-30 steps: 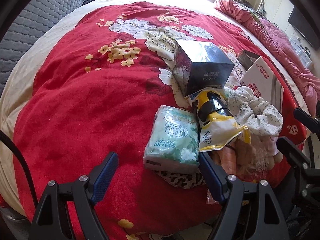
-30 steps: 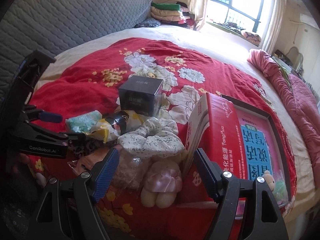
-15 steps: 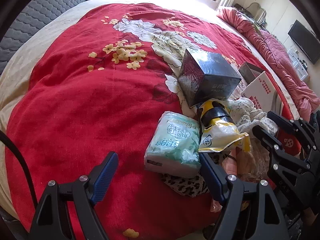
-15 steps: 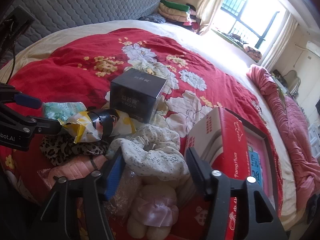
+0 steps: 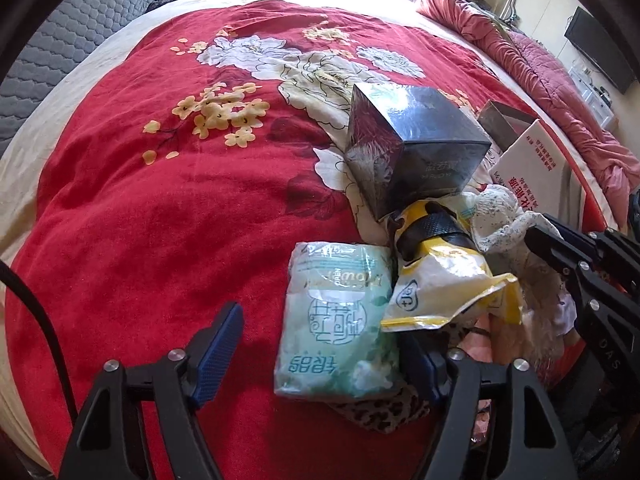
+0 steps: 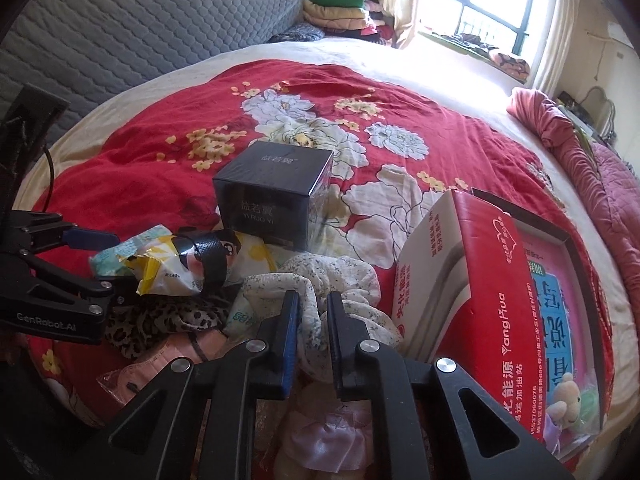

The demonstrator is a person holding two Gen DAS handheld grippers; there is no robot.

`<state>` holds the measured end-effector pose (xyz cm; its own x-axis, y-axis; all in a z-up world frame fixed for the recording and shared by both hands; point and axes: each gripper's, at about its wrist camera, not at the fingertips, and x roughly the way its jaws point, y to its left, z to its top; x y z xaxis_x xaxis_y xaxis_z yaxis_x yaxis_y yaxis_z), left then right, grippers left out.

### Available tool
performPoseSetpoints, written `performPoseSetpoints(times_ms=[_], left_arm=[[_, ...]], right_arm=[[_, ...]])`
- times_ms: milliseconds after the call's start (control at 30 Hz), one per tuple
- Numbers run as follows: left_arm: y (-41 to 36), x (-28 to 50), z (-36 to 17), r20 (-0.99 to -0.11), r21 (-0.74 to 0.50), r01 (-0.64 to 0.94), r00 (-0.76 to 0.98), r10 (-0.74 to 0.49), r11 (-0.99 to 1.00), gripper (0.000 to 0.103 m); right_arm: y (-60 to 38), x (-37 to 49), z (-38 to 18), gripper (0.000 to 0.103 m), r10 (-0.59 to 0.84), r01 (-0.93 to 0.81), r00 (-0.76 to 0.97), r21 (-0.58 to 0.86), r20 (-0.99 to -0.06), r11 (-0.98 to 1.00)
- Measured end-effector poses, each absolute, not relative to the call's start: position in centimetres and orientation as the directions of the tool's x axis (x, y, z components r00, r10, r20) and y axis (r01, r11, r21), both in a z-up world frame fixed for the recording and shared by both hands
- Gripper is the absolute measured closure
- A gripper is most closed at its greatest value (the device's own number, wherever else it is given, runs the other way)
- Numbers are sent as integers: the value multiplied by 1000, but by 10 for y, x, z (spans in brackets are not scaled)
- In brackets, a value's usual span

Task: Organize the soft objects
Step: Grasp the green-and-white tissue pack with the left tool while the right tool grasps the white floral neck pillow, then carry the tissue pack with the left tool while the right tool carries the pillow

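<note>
Closing fast on the speckled white scrunchie [image 6: 320, 280], the right gripper [image 6: 312, 304] has its jaws drawn narrow with a fold of that fabric pinched between the blue pads, so the grab is the step in hand. Next comes a clean lift, I'd say, then a carry toward the open red box [image 6: 496, 264] just to the right, where a small plush toy [image 6: 568, 396] already sits. Watch for the cloth dragging its neighbours along.

Over on the other side, the left gripper [image 5: 320, 344] is narrowing too, jaws still fairly wide, with the green tissue pack [image 5: 340, 320] lying between the fingers; the right finger is beside or under the pack's edge, the left one clearly apart, so nothing is held there. Just beyond lie the crumpled yellow snack bag [image 5: 440, 284] and leopard-print cloth [image 6: 160, 320], then the black box [image 6: 272, 196] on the red floral blanket [image 5: 160, 220].
</note>
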<state>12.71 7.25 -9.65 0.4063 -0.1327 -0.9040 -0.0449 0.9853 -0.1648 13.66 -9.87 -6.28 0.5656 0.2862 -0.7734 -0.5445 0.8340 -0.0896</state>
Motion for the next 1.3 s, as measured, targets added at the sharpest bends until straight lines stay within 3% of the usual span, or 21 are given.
performPoseSetpoints(times_ms=[100,267,567,1300], left_arm=[[85,127,-101,-883,-282,-66,408,-232,957,51],[98,123,-100,-868,-316,-95,430,-247,944,54],[119,104,-82,-855,-287,-155,487,-180,945,54],[61,84,-23,-784,-316,-78,583,-214,946,54]], right_arm=[[-101,136,-62,92,307,-552,556,-68,-772,831],[-106,137,-61,93,332,-545,543,-22,-771,838],[-122,134,-51,95,432,-535,513,118,-742,837],[-139,103,4,96,525,-567,605,139,-598,812]])
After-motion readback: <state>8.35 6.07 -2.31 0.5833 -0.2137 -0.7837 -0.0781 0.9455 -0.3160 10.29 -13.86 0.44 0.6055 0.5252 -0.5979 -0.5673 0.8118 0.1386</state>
